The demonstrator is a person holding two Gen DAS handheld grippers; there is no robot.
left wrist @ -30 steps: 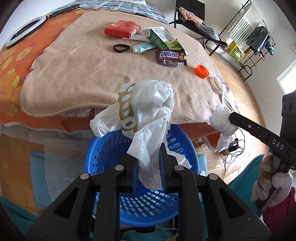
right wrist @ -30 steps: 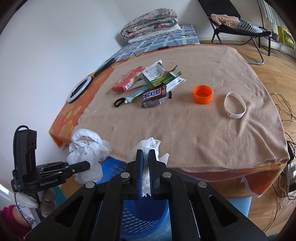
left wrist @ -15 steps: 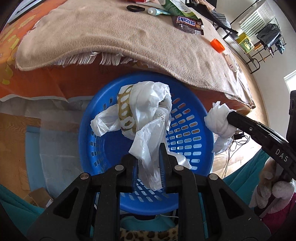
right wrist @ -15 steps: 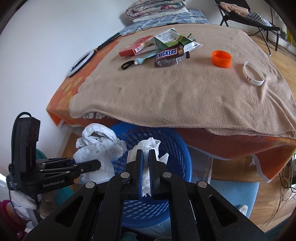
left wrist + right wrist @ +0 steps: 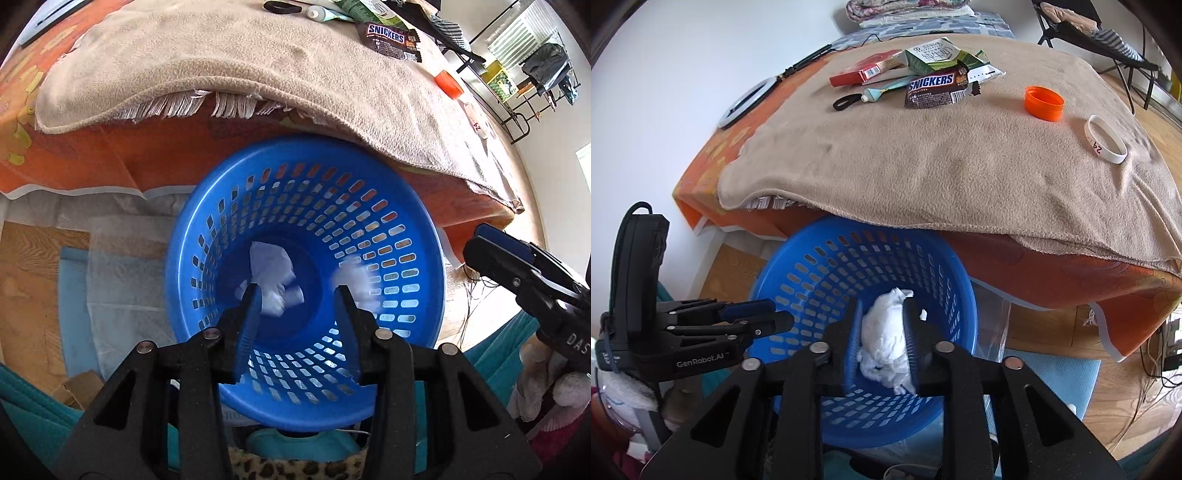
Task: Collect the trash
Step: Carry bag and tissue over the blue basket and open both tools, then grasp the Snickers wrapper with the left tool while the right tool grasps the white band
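Note:
The blue basket [image 5: 417,221] stands on the floor against the bed. My left gripper [image 5: 298,295] hangs over it, jaws opening, nothing between them. A white plastic bag [image 5: 273,280] lies at the basket's bottom, and a blurred white tissue wad [image 5: 354,280] falls beside it. My right gripper [image 5: 882,306] is also opening above the basket [image 5: 812,273]. White trash [image 5: 886,339] shows between its fingers but lies below them, and in the left wrist view the right gripper [image 5: 480,240] holds nothing. The left gripper [image 5: 779,317] is seen empty at the left.
On the bed's beige blanket [image 5: 923,166] lie a Snickers wrapper [image 5: 936,90], an orange cap [image 5: 1044,103], a white wristband [image 5: 1106,144], a red box [image 5: 864,70], a green carton [image 5: 934,55], a tube [image 5: 882,92] and a black hair tie [image 5: 846,101]. A folding chair [image 5: 1108,33] stands behind.
Both grippers sank from bed height to just over the basket. Their jaws opened, and the plastic bag and the tissue wad dropped out of them into the basket.

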